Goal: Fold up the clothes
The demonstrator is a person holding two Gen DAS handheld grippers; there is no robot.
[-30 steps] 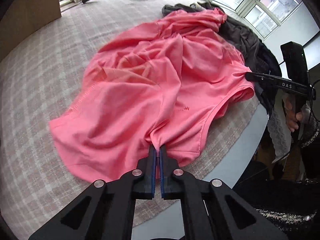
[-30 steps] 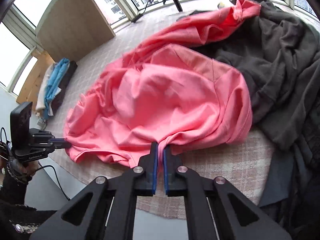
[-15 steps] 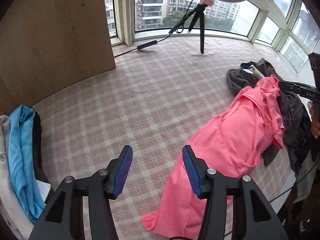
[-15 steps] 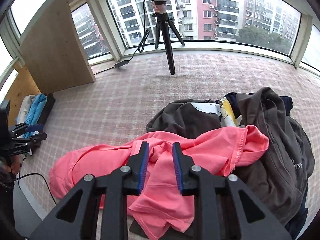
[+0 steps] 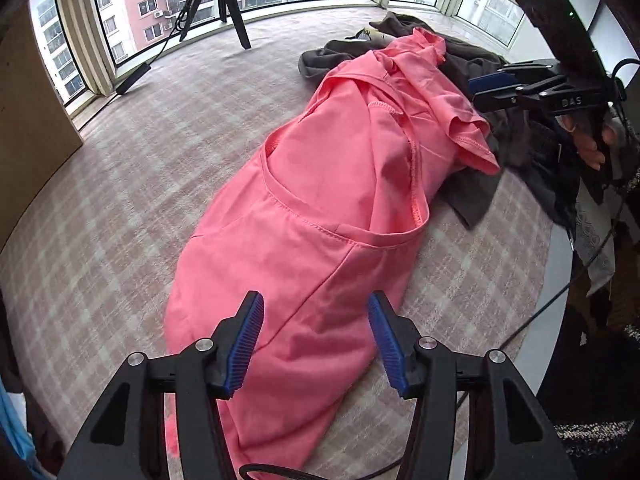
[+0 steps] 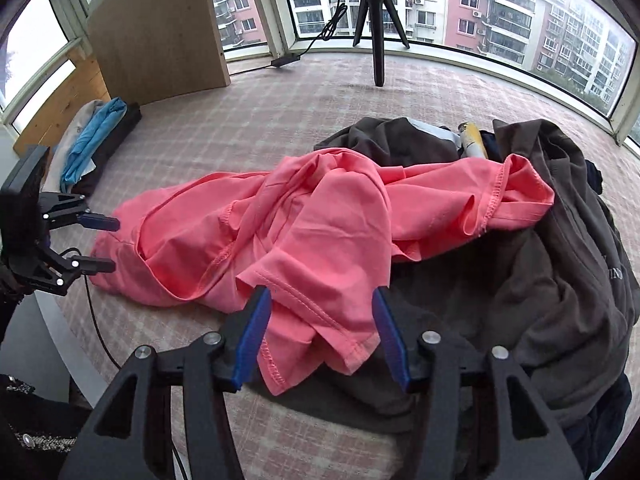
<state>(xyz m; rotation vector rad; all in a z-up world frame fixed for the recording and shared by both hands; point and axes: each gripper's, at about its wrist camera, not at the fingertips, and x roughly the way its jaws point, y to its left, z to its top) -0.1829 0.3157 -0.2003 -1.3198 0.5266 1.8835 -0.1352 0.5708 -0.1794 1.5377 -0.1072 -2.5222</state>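
Loosely bunched, the smooth pink shirt (image 5: 320,216) drapes over plaid cloth (image 5: 120,208); left gripper (image 5: 316,340) and right gripper (image 6: 320,328) both gape, released.

You've got a plaid-covered table (image 5: 132,184) under everything. Straight on it lies the pink shirt (image 5: 320,216), stretched long and rumpled, its far end draped up over the dark grey clothes pile (image 6: 560,288) heaped at the right side. Off at the left edge, you see a folded stack (image 6: 92,140), blue on top. At the back, a tripod (image 6: 374,20) stands on the cloth.
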